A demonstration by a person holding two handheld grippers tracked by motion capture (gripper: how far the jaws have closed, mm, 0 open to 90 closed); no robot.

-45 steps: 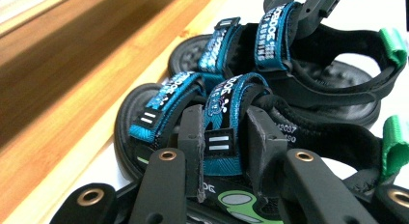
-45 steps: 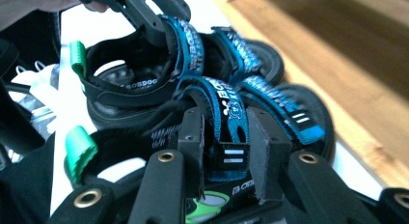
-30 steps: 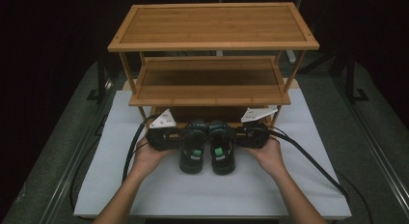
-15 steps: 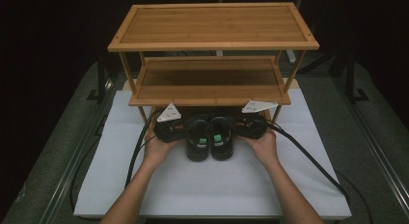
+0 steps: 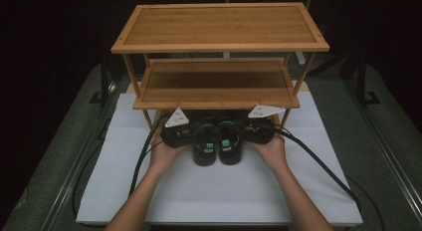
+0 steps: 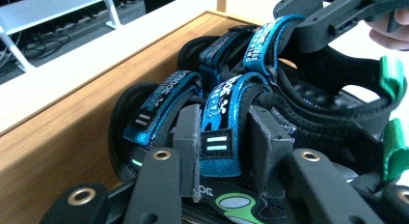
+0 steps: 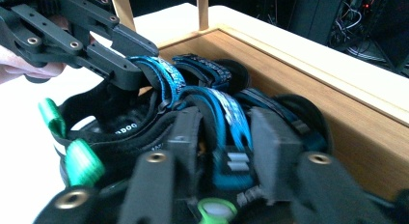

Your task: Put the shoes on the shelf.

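Two black sandals with blue straps and green heel loops lie side by side, toes in on the bottom board [image 6: 62,137] of a bamboo rack [image 5: 219,24]. My left gripper [image 5: 191,135] [image 6: 222,122] straddles a blue strap of the left sandal [image 5: 204,150] [image 6: 219,132]. My right gripper [image 5: 243,134] [image 7: 222,127] straddles a strap of the right sandal [image 5: 230,149] [image 7: 231,118]. Both pairs of jaws have just been opening; a thin gap shows beside each strap. Each gripper view also shows the other gripper on the neighbouring sandal.
The rack stands on a white mat [image 5: 308,191] and has a middle shelf [image 5: 214,84] low over the grippers. Its side posts [image 5: 147,119] flank the hands. Black cables [image 5: 318,161] trail back from each gripper over the mat. Dark stands sit beyond the table.
Both hands pushed the sandals away from the person, so their toes now lie under the middle shelf on the bottom board. The hands sit closer to the rack.
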